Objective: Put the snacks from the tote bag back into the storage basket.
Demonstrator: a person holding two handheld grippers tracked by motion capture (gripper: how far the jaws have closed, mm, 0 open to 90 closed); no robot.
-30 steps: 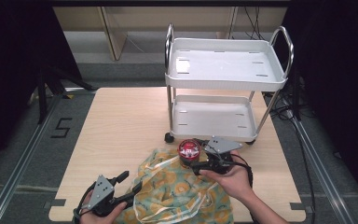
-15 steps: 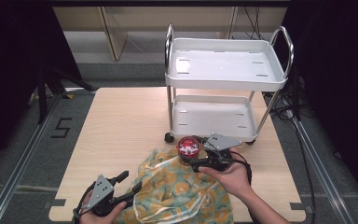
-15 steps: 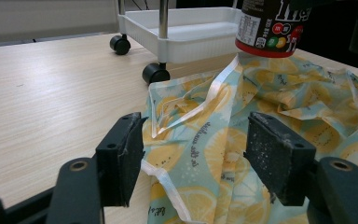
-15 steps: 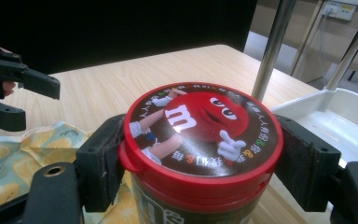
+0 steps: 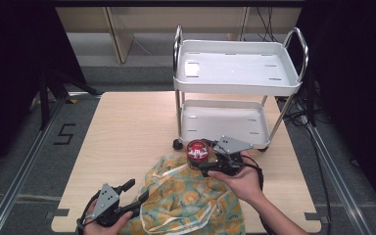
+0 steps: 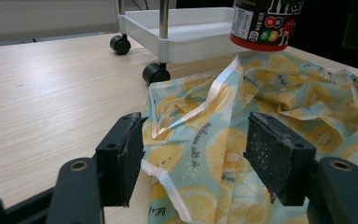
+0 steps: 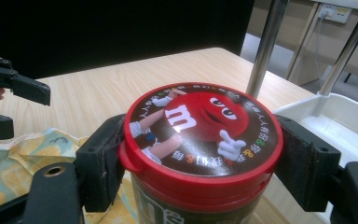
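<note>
The right claw clamps both black pads against the red lid of a round dark candy jar with a red screw lid, holding it upright above the far edge of a crumpled pale-green fabric bag printed with yellow lemon slices. In the left gripper view the jar's base hangs just over the fabric. The left claw stands wide open, holding nothing, its pads either side of the bag's near corner on the light wooden tabletop. A white two-tier wheeled cart stands just beyond.
</note>
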